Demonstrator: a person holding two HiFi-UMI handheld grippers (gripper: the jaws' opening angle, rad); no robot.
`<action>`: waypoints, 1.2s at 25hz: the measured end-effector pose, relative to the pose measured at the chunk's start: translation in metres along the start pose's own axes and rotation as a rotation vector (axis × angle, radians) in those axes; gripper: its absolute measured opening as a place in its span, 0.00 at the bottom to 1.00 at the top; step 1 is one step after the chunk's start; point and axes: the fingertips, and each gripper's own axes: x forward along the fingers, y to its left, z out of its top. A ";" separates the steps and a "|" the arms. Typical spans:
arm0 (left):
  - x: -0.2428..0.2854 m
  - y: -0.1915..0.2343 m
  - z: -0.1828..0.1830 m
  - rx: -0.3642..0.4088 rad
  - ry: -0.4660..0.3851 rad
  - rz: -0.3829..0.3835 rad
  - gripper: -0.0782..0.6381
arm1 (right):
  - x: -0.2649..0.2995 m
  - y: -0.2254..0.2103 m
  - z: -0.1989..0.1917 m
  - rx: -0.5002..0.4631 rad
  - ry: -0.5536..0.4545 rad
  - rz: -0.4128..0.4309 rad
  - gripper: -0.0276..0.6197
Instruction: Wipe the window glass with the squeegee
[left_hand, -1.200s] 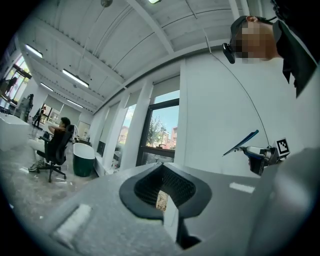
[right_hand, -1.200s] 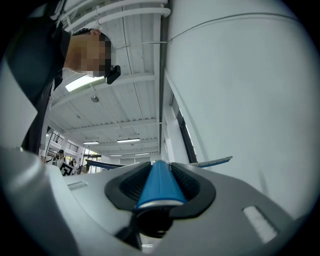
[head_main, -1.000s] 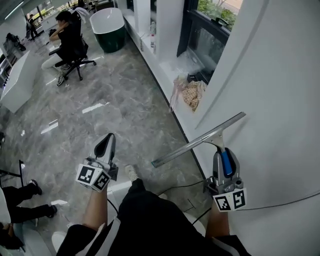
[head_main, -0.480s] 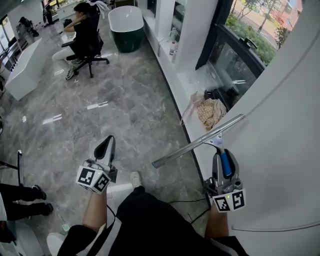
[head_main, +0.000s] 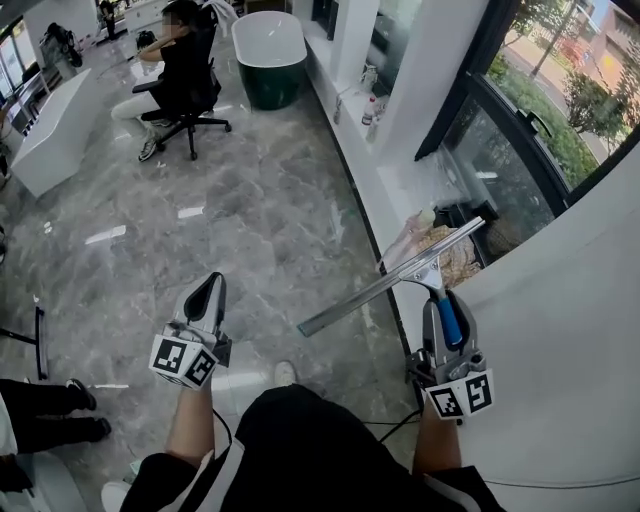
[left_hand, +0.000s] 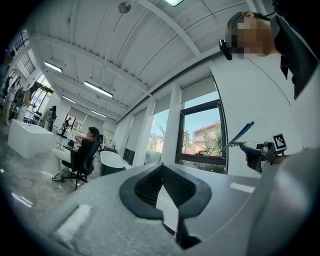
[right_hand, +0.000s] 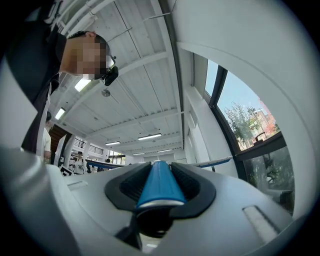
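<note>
Plainly, the squeegee (head_main: 392, 279) sits right of centre, handle clamped in the right claw (head_main: 446, 305), blade angled toward the window glass (head_main: 530, 140) at upper right, likely readying a stroke. Lower left, the left claw (head_main: 209, 288) is closed, empty. Only the head view shows the whole blade.

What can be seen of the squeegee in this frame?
The squeegee has a long, straight silvery blade bar on a short metal neck, and a round blue handle. The right tool is shut on the handle; nothing else touches it. The bar is held in the air, slanting from lower left over the floor up toward the window glass, which it does not appear to reach.
</note>
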 end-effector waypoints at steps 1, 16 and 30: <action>0.002 0.011 0.002 0.000 -0.005 0.008 0.11 | 0.012 0.003 -0.003 -0.001 0.001 0.009 0.25; 0.027 0.088 0.006 0.003 0.007 0.024 0.11 | 0.111 0.020 -0.043 0.019 0.041 0.049 0.25; 0.168 0.079 0.019 0.049 -0.011 -0.055 0.11 | 0.206 -0.068 -0.061 0.046 -0.003 0.064 0.25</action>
